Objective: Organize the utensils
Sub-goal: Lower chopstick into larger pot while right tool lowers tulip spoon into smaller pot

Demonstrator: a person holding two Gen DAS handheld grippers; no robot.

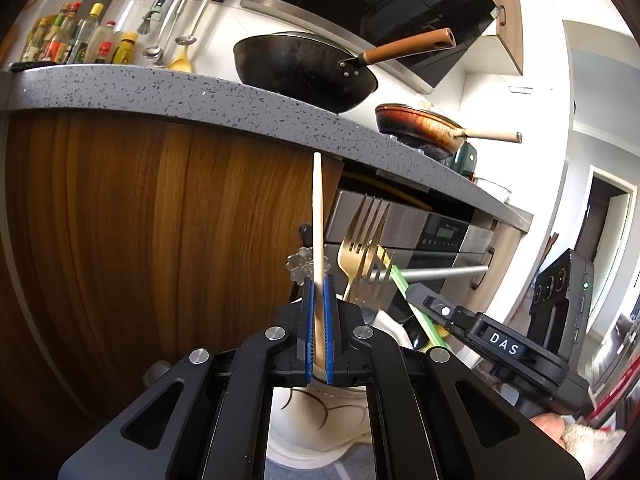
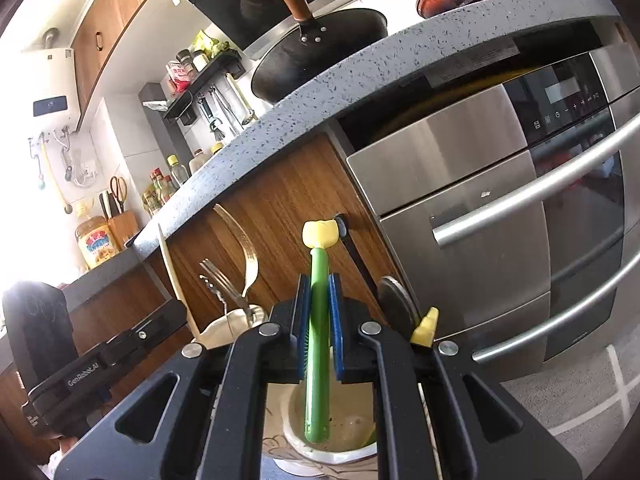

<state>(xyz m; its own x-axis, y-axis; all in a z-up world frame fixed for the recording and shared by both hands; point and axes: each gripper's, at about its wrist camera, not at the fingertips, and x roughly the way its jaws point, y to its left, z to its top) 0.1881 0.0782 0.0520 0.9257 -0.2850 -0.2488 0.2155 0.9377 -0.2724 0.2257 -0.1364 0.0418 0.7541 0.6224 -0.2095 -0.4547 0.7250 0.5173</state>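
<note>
My left gripper [image 1: 318, 286] is shut on a pale wooden utensil [image 1: 317, 216] that stands upright, its lower end in a white ceramic holder [image 1: 316, 432]. Gold forks [image 1: 362, 232], a silver fork [image 1: 374, 286] and a clear flower-topped piece [image 1: 304, 266] rise from holders just behind it. My right gripper [image 2: 319, 286] is shut on a green handle with a yellow top [image 2: 318, 320]; its lower end reaches into a white holder [image 2: 332, 454]. To the left, the pale utensil [image 2: 172, 276], a fork [image 2: 218, 280] and a gold utensil [image 2: 248, 248] stand in another holder [image 2: 224, 330].
A speckled grey counter edge [image 1: 200, 96] overhangs a wooden cabinet door [image 1: 140, 220]. A black wok [image 1: 304, 68] and a brown pan [image 1: 420, 124] sit on top. A steel oven with bar handles [image 2: 500, 208] fills the right. A black utensil [image 2: 356, 248] stands close by.
</note>
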